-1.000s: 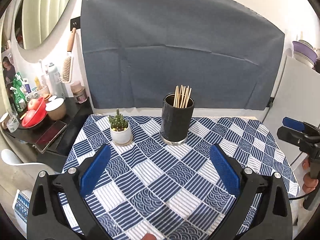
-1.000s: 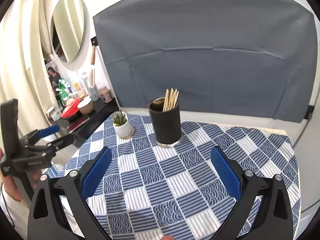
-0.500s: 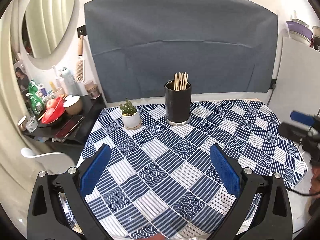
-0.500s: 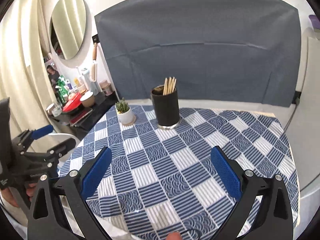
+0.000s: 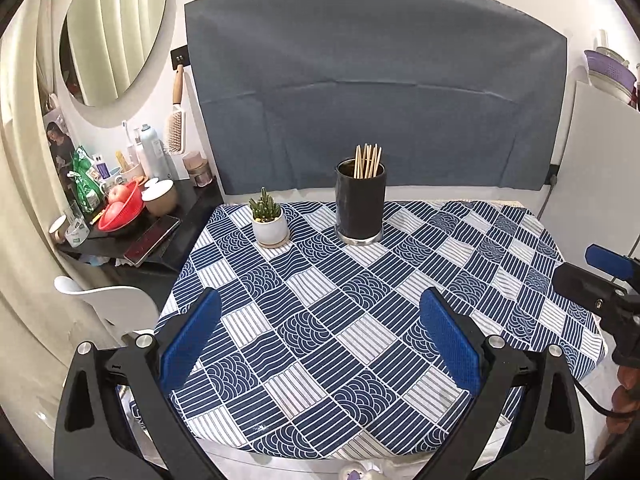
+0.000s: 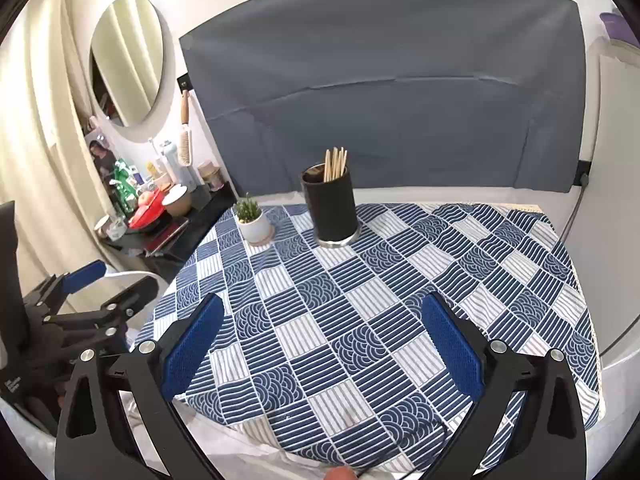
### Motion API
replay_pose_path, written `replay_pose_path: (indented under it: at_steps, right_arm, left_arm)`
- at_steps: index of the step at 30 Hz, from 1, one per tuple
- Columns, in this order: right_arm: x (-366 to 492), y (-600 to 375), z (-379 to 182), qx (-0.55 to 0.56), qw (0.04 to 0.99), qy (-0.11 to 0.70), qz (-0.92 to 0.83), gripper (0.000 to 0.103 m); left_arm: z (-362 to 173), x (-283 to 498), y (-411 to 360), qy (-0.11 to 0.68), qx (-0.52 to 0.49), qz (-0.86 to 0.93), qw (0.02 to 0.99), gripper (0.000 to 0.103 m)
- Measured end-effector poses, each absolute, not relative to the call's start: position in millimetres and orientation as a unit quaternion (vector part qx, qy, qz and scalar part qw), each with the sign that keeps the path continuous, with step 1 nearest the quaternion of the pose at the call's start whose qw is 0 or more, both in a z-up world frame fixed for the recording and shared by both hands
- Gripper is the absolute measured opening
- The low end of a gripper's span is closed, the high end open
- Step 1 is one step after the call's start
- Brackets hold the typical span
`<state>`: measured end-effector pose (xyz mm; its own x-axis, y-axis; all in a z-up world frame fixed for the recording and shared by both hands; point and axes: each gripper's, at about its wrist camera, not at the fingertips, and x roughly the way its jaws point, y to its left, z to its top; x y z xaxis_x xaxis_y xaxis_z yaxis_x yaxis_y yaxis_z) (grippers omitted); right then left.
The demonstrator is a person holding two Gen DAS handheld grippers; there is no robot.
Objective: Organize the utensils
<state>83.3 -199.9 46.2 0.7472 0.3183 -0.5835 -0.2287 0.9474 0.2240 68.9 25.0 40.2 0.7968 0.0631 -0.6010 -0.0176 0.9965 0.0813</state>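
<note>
A black cylindrical holder stands upright at the back of the table and holds several wooden chopsticks. It also shows in the right wrist view with the chopsticks. My left gripper is open and empty, held above the table's near edge. My right gripper is open and empty, likewise over the near edge. Each gripper shows at the side of the other's view: the right one and the left one.
The table wears a blue and white patterned cloth. A small potted cactus stands left of the holder. A black side shelf with a red bowl, bottles and cups is at the left. A white chair sits below it.
Both grippers have drawn back and up from the table, so the holder and plant look smaller and farther. Both stay open and empty.
</note>
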Motion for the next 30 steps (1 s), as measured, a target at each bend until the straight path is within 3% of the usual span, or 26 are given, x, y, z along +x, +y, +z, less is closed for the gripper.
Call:
replay_pose_path:
  at_steps: [30]
  right_arm:
    - [71.1, -178.8, 49.0, 0.023, 0.939, 0.319, 0.131, 0.095]
  left_arm:
    - [35.6, 69.7, 33.3, 0.334, 0.019, 0.016, 0.942, 0.097]
